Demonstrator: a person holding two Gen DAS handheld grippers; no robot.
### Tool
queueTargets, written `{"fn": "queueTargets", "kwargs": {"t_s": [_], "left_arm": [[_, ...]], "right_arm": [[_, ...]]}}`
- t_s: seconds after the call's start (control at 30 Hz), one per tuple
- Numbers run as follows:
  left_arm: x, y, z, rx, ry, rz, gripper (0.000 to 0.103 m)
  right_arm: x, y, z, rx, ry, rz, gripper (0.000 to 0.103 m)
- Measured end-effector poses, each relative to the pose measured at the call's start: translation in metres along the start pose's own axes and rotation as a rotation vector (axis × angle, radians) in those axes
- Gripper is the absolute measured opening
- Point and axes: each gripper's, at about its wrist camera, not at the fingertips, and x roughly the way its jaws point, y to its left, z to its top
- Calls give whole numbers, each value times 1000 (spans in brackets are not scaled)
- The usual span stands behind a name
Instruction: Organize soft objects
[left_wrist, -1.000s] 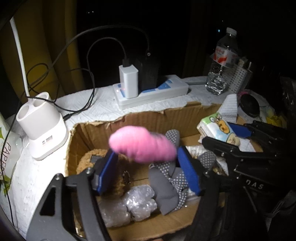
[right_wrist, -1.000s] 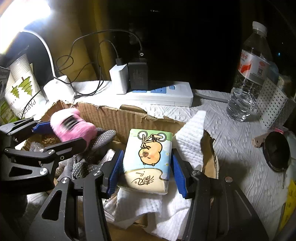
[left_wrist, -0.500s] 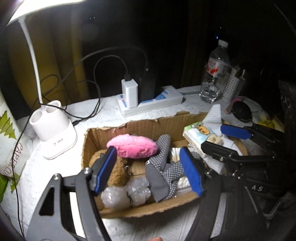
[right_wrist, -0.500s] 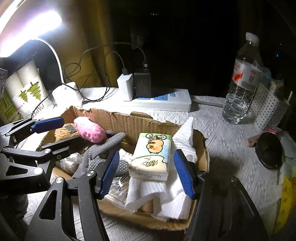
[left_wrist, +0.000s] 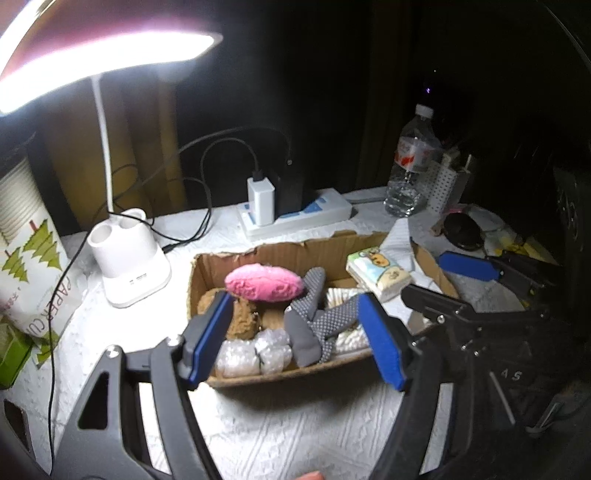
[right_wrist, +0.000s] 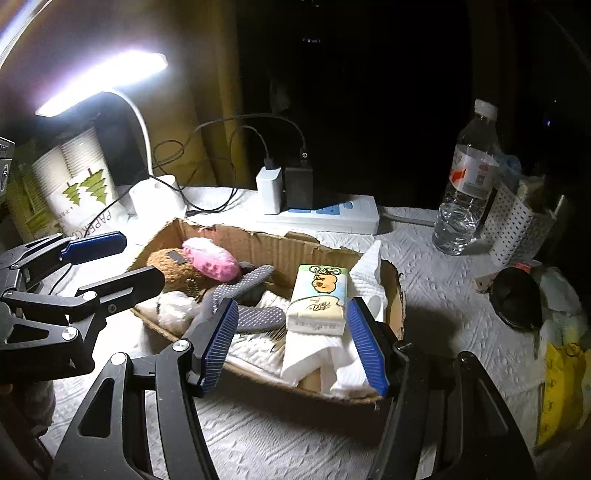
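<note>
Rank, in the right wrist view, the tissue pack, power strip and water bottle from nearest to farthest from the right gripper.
1. Tissue pack: in the box, just ahead of the open right gripper.
2. Power strip: behind the box, centre.
3. Water bottle: far right; only slightly beyond the strip.

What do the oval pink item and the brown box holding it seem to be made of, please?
The oval pink item looks like plush fabric with a matte, fuzzy, bumpy nap, though foam under a cover is possible. The brown box looks like plain corrugated cardboard: dull, uncoated, with ragged torn top edges.
</note>
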Motion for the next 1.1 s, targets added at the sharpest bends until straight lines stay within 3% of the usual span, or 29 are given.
{"fn": "queueTargets", "kwargs": {"t_s": [0.7, 0.77, 0.9, 1.1], "left_arm": [[-74, -3, -20, -16, -76, 3, 72], [-82, -4, -21, -17, -92, -1, 73], [-98, -5, -22, -31, -118, -18, 86], [-125, -5, -21, -45, -161, -10, 87]], "right_arm": [[-66, 27, -18, -19, -59, -6, 65], [-75, 30, -19, -18, -71, -6, 65], [-91, 34, -20, -18, -92, -8, 65], [-116, 39, -21, -20, -124, -19, 65]]}}
